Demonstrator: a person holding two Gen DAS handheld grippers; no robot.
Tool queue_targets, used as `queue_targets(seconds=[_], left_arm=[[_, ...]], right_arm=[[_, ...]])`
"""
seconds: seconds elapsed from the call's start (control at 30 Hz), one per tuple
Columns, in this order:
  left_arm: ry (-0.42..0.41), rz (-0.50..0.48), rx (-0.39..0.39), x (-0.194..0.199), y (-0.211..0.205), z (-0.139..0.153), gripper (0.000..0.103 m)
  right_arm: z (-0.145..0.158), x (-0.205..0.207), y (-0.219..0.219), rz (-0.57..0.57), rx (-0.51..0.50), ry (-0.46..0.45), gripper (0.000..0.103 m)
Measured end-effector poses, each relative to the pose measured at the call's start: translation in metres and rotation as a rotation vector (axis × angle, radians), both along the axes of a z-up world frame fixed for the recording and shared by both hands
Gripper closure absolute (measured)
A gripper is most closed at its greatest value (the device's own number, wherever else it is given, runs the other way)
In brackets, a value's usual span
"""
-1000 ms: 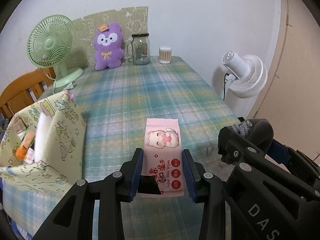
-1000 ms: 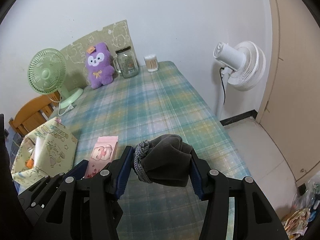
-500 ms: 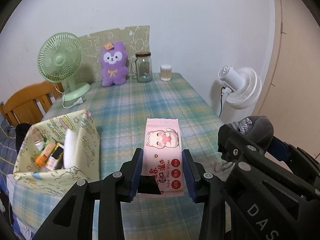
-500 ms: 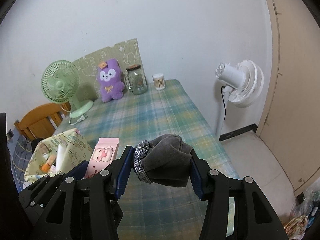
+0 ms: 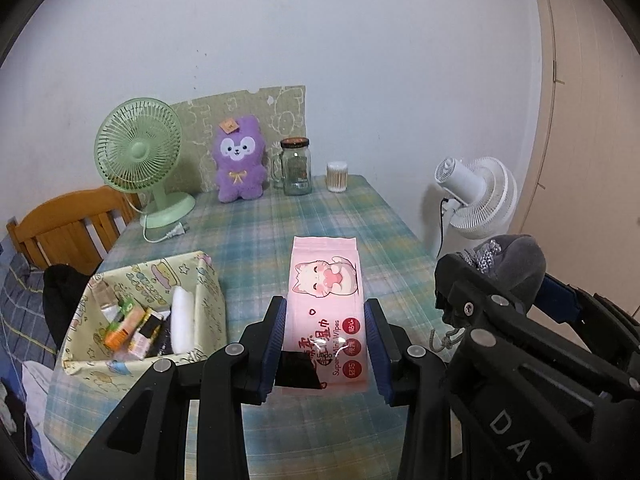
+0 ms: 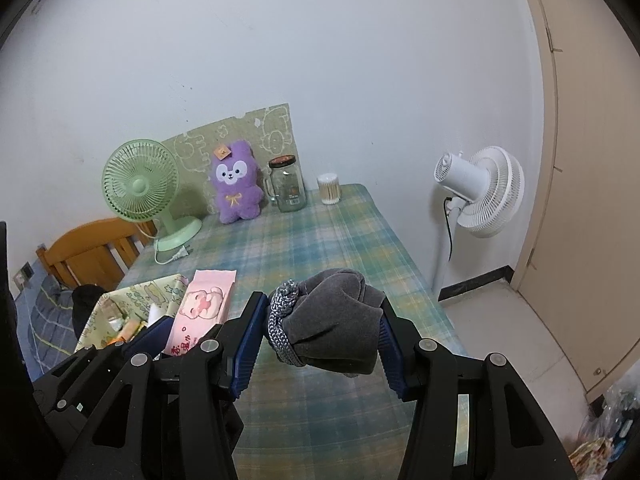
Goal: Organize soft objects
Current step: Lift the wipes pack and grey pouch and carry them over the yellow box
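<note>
My left gripper [image 5: 325, 320] is shut on a pink pack of wet wipes [image 5: 326, 280] with a cat picture, held above the plaid table [image 5: 280, 220]. In the right wrist view my right gripper [image 6: 322, 318] is shut on a bundled grey knit piece with a braided trim [image 6: 334, 320]; the same bundle [image 5: 516, 256] shows at the right of the left wrist view. The wipes pack [image 6: 202, 304] also appears left of the right gripper. A yellow patterned fabric bin [image 5: 152, 280] with several small items stands on the table at the left, below and left of the wipes.
At the table's far end stand a green desk fan [image 5: 140, 160], a purple plush toy [image 5: 239, 160], a glass jar [image 5: 296, 168] and a cotton swab tub [image 5: 337, 176]. A white floor fan [image 5: 476, 196] stands right of the table, a wooden chair [image 5: 68, 224] left.
Both grippers have risen and drawn back from the table with their loads still held. More of the wall shows, and the bin's contents have come into view.
</note>
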State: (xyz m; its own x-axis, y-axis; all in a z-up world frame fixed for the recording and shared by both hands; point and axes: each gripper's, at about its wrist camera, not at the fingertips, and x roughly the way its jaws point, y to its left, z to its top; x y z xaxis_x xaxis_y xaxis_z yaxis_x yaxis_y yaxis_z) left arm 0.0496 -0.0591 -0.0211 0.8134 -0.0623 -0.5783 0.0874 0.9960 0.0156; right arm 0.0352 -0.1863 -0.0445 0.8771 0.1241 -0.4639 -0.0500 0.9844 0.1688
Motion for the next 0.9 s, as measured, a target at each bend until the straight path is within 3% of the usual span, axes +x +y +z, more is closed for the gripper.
queue_targets(seconds=[0.9], left_arm=[[-0.041,0.054,0.006,0.003,0.070,0.014,0.063]], right_arm=[[0.016,0.012,0.072,0.059,-0.031,-0.032,0.047]])
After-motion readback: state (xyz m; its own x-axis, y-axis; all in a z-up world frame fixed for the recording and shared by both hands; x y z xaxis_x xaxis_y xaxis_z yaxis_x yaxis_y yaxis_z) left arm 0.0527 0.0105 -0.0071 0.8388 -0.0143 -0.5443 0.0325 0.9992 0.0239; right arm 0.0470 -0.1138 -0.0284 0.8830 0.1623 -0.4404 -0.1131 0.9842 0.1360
